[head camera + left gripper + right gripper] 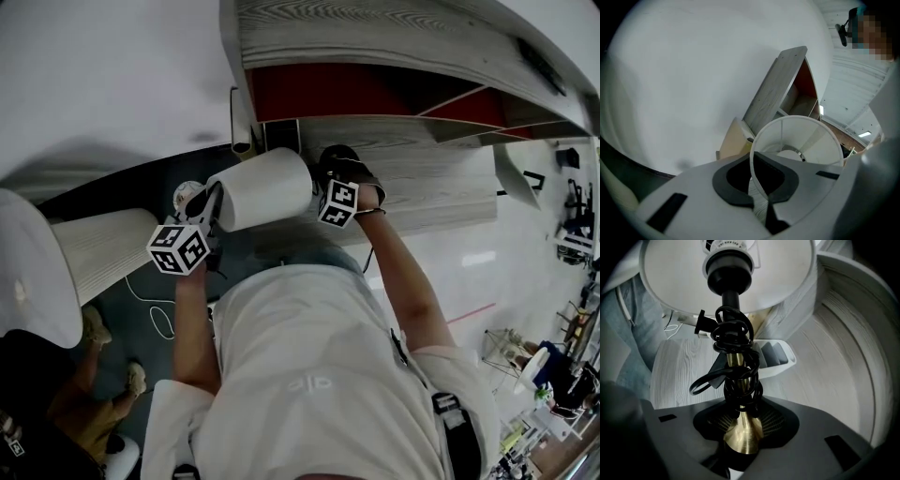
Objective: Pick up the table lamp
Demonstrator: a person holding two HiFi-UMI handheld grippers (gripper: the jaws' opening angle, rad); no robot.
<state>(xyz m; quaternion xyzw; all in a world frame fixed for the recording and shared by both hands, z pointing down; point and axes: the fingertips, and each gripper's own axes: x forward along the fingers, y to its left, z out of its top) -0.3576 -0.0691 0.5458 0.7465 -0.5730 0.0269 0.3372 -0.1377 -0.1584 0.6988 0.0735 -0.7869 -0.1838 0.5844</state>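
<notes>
The left gripper (761, 201) is clenched on the rim of the white drum lampshade (806, 136). The right gripper (740, 439) grasps the flared brass stem (736, 359). The one brass-and-white table lamp (258, 187) lies tipped on its side between the two grippers, its long axis crosswise before the person's chest, shade end leftward. One black cord (736, 333) is coiled round the stem.

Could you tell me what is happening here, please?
A person holds a lamp with two grippers. The left gripper is shut on the rim of the shade; the right gripper is shut on the brass stem, which has a black cord wound round it. The lamp is tilted between them, near a wooden shelf.
</notes>
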